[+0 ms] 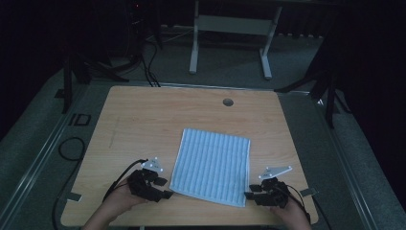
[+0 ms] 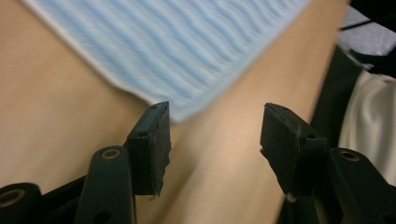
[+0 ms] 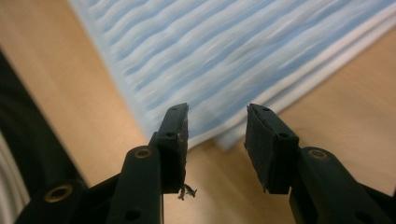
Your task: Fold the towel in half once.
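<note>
Left gripper (image 1: 163,188) gaping wide, holding nothing, pointing at striped cloth (image 1: 211,165) near corner; right gripper (image 1: 250,190) half-open, empty, facing opposite corner; likely preparing fold; next needing corner pinches.

So there's a light blue striped cloth with white edges (image 1: 212,166), folded into a rough square, lying flat and slightly skewed on the wooden tabletop (image 1: 143,115) near its front edge.

Dim room: wooden table (image 1: 143,115) on grey floor (image 1: 230,57), white desk frame (image 1: 230,28) behind.
</note>
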Motion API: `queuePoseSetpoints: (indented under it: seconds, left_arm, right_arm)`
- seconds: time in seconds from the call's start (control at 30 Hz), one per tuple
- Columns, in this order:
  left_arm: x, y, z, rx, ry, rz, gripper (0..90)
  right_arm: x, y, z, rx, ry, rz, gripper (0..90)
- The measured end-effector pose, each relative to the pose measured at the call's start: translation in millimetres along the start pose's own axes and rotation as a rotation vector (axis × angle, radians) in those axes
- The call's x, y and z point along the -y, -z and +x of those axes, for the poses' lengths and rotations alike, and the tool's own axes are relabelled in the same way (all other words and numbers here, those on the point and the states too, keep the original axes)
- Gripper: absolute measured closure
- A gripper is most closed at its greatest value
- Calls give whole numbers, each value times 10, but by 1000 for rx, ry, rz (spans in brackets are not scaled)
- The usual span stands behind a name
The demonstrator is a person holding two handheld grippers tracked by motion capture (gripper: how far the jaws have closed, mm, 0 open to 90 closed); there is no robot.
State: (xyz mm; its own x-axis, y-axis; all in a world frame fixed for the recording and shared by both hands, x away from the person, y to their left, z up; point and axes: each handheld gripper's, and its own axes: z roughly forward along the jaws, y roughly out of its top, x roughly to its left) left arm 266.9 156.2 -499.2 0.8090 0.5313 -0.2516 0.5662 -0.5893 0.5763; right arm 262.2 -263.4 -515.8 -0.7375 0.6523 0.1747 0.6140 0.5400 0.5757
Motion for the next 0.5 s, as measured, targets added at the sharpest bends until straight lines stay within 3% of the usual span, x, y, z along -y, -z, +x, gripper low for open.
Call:
queuePoseSetpoints:
  seconds: [0.27,0.43,0.5]
  left_arm:
    - [-235,-83,304,-67,14,-27,425]
    - [-425,-194,484,-104,14,-2,425]
    - [-491,-235,558,-117,13,-14,425]
  right_arm:
    - [-206,6,-269,73,-7,-14,591]
    - [-369,-51,-453,117,-13,-14,572]
    - [-441,-74,-524,133,-6,-10,567]
